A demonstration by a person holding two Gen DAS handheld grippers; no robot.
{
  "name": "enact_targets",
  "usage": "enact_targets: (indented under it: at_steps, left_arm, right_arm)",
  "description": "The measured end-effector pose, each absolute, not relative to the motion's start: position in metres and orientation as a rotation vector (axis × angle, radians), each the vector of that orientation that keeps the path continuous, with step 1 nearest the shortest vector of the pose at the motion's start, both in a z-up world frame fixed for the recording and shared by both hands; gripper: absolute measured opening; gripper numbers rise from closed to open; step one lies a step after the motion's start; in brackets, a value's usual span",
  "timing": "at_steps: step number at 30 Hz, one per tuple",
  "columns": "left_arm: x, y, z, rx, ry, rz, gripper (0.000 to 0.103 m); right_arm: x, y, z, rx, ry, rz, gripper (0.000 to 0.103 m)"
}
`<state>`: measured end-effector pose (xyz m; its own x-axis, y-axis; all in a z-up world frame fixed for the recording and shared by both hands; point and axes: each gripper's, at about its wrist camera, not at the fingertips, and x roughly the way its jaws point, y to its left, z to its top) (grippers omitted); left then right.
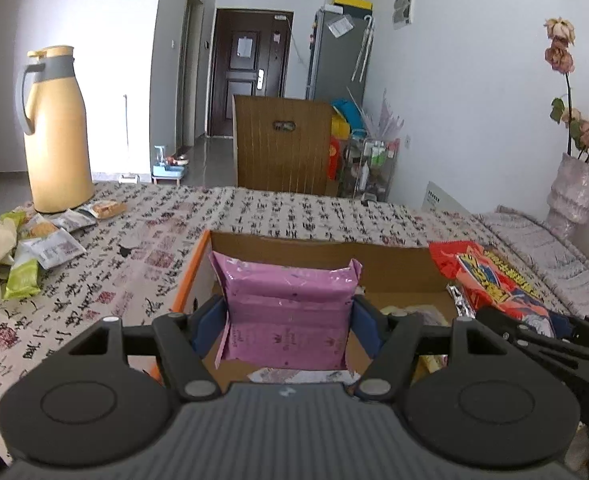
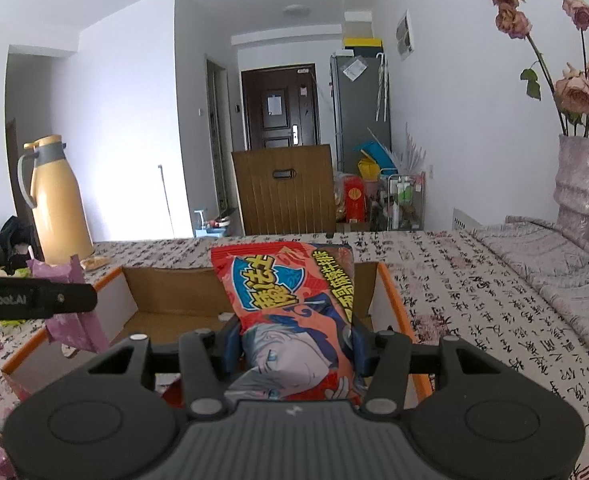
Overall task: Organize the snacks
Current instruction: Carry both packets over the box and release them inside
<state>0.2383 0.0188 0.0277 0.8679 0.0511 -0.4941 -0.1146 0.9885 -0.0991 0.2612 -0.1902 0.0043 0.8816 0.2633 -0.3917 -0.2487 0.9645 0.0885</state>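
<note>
Left gripper (image 1: 290,316): jaws clamped on a purple snack packet (image 1: 288,304), blue pads pressed against its two side edges. Packet is held upright over the cardboard box (image 1: 394,268), which has an orange outer rim and stands on the table under a calligraphy-print tablecloth (image 1: 274,212).

Right gripper (image 2: 296,346): jaws clamped on a red snack packet (image 2: 290,300) with a cartoon face, also held above the open box, to the right of the purple one. The two packets sit near each other but apart.

Box floor: a few items lie there, pale and partly hidden by the grippers; probably more wrappers, cannot tell.

Loose snack packets (image 1: 42,244) lie at the table's left edge, beside a yellow thermos jug (image 1: 56,132). Vase of dried roses (image 2: 580,176) stands at far right.
</note>
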Motion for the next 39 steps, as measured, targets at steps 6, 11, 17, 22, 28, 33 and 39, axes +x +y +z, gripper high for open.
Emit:
enact_targets:
  at_steps: [6, 11, 17, 22, 28, 33, 39]
  left_arm:
    - [0.234, 0.017, 0.027, -0.125, 0.502, 0.090, 0.085]
    - [0.228, 0.017, 0.032, -0.136, 0.459, 0.109, 0.103]
    - [0.228, 0.018, 0.032, -0.153, 0.467, 0.111, 0.103]
    - [0.227, 0.018, 0.031, -0.154, 0.466, 0.111, 0.103]
    - [0.226, 0.018, 0.032, -0.151, 0.465, 0.109, 0.103]
    - [0.222, 0.015, 0.035, -0.150, 0.455, 0.107, 0.103]
    - [0.212, 0.012, 0.045, -0.144, 0.425, 0.097, 0.103]
  right_arm:
    - [0.262, -0.191, 0.001, 0.038, 0.433, 0.270, 0.054]
    - [0.260, -0.196, 0.003, 0.061, 0.418, 0.252, 0.096]
    - [0.259, -0.200, 0.004, 0.087, 0.407, 0.247, 0.103]
    - [0.258, -0.202, 0.005, 0.090, 0.400, 0.247, 0.103]
    - [0.256, -0.202, 0.007, 0.090, 0.389, 0.241, 0.103]
    - [0.252, -0.203, 0.012, 0.085, 0.374, 0.234, 0.103]
    - [0.242, -0.207, 0.022, 0.082, 0.351, 0.229, 0.103]
